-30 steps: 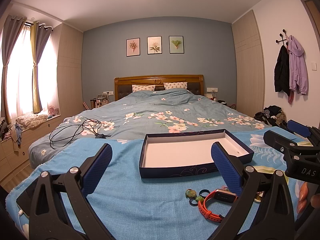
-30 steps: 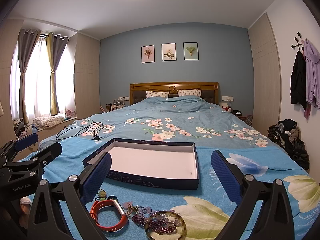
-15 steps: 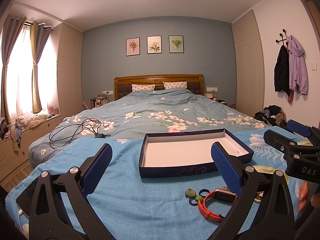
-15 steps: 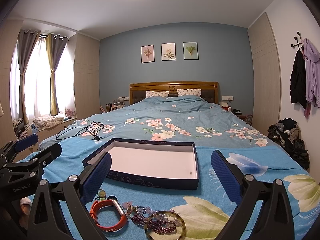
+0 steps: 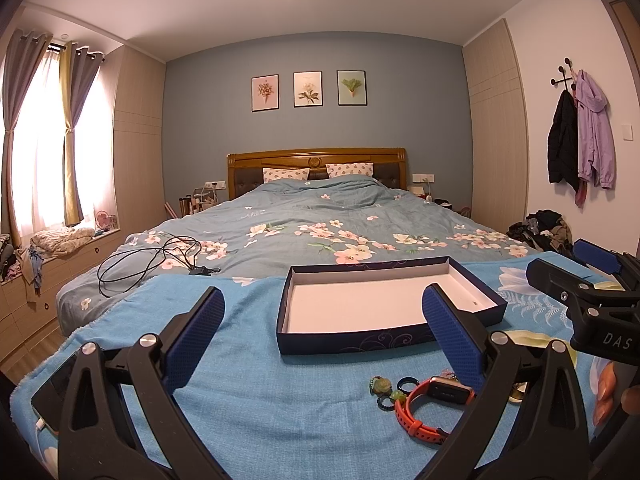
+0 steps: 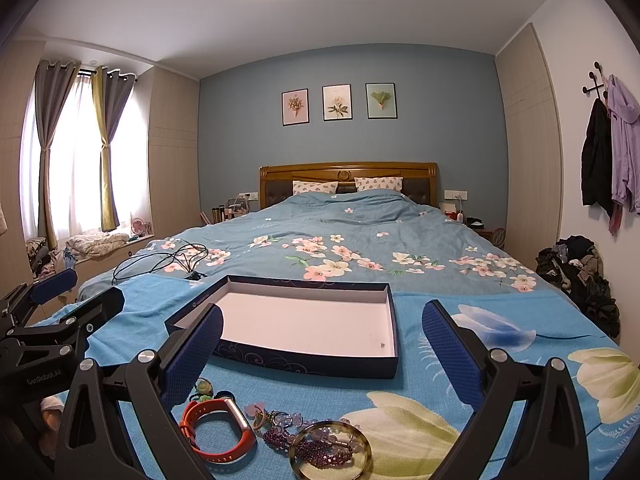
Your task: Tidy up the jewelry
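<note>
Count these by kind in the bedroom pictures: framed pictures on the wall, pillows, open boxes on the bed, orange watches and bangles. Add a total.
Framed pictures: 3
Pillows: 2
Open box: 1
Orange watch: 1
Bangle: 1
Total: 8

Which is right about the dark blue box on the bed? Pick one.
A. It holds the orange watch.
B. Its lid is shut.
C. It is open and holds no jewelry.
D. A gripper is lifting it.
C: the box lies open with a bare white floor, while the orange watch and beaded bracelets lie on the blanket in front of it.
</note>
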